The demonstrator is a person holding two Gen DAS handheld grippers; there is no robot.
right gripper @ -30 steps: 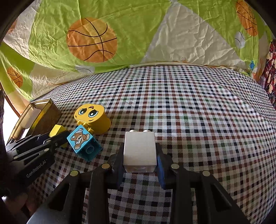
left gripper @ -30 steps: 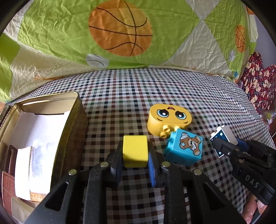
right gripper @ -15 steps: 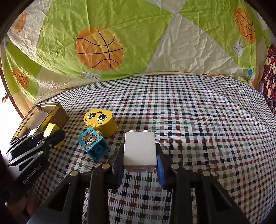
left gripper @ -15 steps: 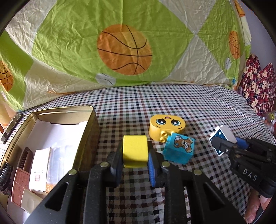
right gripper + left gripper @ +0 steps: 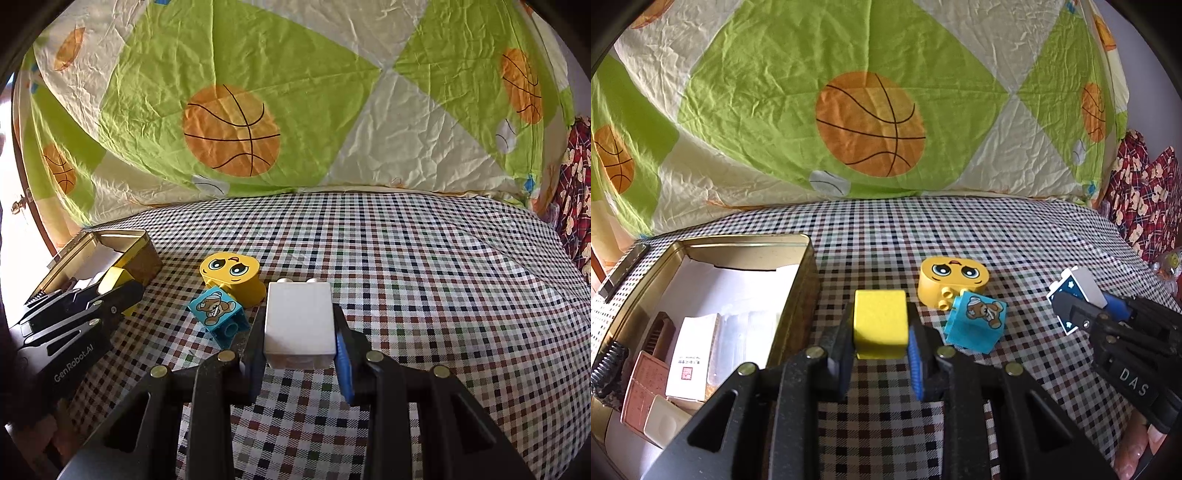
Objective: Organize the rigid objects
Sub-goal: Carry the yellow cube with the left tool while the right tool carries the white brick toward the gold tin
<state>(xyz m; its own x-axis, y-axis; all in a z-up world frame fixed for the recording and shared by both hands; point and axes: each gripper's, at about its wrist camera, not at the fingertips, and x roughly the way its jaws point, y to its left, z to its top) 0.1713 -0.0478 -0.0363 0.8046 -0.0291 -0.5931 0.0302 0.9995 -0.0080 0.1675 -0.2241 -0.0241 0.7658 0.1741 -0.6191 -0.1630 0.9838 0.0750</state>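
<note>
My left gripper (image 5: 880, 334) is shut on a plain yellow brick (image 5: 880, 323) and holds it above the checked cloth, just right of an open gold tin (image 5: 798, 291). My right gripper (image 5: 300, 334) is shut on a white brick (image 5: 300, 323) with a blue starred side (image 5: 1067, 302). On the cloth lie a yellow face brick (image 5: 951, 282) and a blue bear brick (image 5: 975, 325), touching each other, between the two grippers. They also show in the right wrist view, the face brick (image 5: 231, 275) behind the bear brick (image 5: 218, 314).
The tin holds white paper, small boxes and a dark spring (image 5: 607, 363). A green and cream basketball quilt (image 5: 868, 122) rises behind the checked cloth (image 5: 424, 277). Red patterned fabric (image 5: 1145, 206) lies at the far right.
Both grippers have lifted and tilted up, so more of the quilt shows. The left gripper has moved with the yellow brick closer to the tin. Both bricks stay gripped.
</note>
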